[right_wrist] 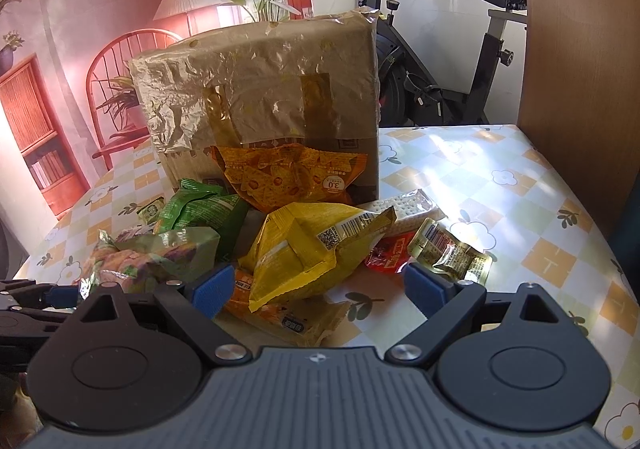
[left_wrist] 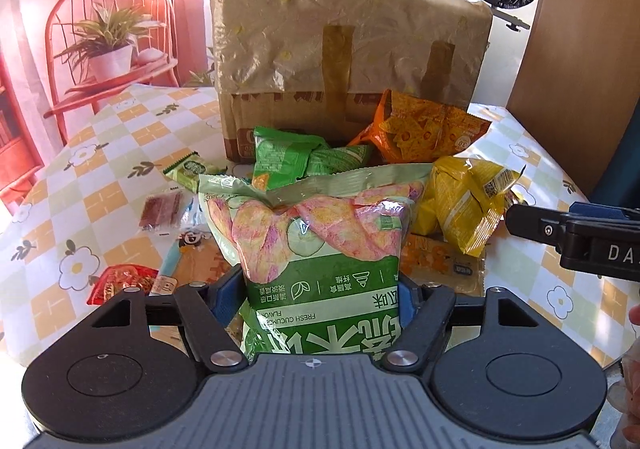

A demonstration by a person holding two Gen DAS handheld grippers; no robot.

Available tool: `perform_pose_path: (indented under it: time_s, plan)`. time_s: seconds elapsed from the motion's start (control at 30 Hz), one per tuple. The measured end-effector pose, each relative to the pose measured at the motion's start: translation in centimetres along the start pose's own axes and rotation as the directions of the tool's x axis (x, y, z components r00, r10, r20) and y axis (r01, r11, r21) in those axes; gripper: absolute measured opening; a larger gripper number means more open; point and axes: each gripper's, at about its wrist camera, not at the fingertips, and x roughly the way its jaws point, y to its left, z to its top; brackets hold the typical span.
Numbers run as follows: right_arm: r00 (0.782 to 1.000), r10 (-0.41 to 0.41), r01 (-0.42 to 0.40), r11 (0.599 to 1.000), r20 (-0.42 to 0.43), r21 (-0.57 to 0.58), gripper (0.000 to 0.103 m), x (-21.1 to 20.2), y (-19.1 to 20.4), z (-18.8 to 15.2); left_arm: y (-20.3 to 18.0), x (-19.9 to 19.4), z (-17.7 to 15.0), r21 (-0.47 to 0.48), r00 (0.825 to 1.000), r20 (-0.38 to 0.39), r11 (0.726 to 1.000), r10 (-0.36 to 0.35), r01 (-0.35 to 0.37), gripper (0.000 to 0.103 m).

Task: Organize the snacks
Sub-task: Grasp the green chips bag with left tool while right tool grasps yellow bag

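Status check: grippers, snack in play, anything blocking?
Left gripper clamped on cucumber chip bag. Right gripper open, empty, over yellow bag. Snack pile crowds cardboard box.

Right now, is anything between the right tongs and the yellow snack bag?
Nothing visible. The yellow bag lies just ahead of the open right tongs, its near corner already between the blue pads. It rests on a flat orange packet, and the red sachet touches its right edge.

one taped box (right_wrist: 260,89), one orange bag (right_wrist: 292,177), one yellow bag (right_wrist: 304,253), one cucumber bag (left_wrist: 320,241), one green bag (left_wrist: 296,161), one cracker pack (right_wrist: 404,207), one red packet (left_wrist: 124,281), two grippers (left_wrist: 316,301) (right_wrist: 318,289).
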Motion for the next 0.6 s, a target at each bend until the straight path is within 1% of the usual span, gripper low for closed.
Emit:
perform_pose_path:
  time_s: [0.1, 0.2, 0.33, 0.4, 0.47, 0.6]
  plan:
    - [1.000, 0.002, -0.002, 1.000, -0.003, 0.000, 0.094, 0.3, -0.1, 0.3, 0.7, -1.1, 0.9, -0.032, 0.999, 0.036, 0.999, -0.002, 0.003, 0.074]
    - [1.000, 0.003, -0.003, 1.000, 0.004, -0.015, 0.094, 0.7, 0.0, 0.6, 1.2, -2.2, 1.8, -0.041, 0.996, 0.087, 0.999, 0.006, -0.003, 0.074]
    - [1.000, 0.002, -0.002, 1.000, 0.001, -0.014, 0.094, 2.1, -0.3, 1.3, 1.4, -3.3, 3.2, -0.028, 0.985, 0.167, 0.999, 0.047, -0.043, 0.075]
    - [1.000, 0.009, -0.009, 1.000, 0.003, -0.003, 0.098, 3.0, -0.4, 1.5, 1.5, -3.3, 3.8, -0.022, 0.980, 0.189, 0.998, 0.068, -0.065, 0.075]
    - [1.000, 0.022, -0.022, 1.000, -0.002, 0.001, 0.098, 3.9, -0.5, 1.6, 1.8, -3.0, 4.3, -0.021, 0.977, 0.197, 0.996, 0.085, -0.083, 0.075]
    - [0.999, 0.015, -0.014, 1.000, -0.045, 0.021, 0.098, 6.4, -0.3, 1.7, 2.4, -2.0, 4.7, -0.033, 0.977, 0.185, 0.994, 0.109, -0.104, 0.075]
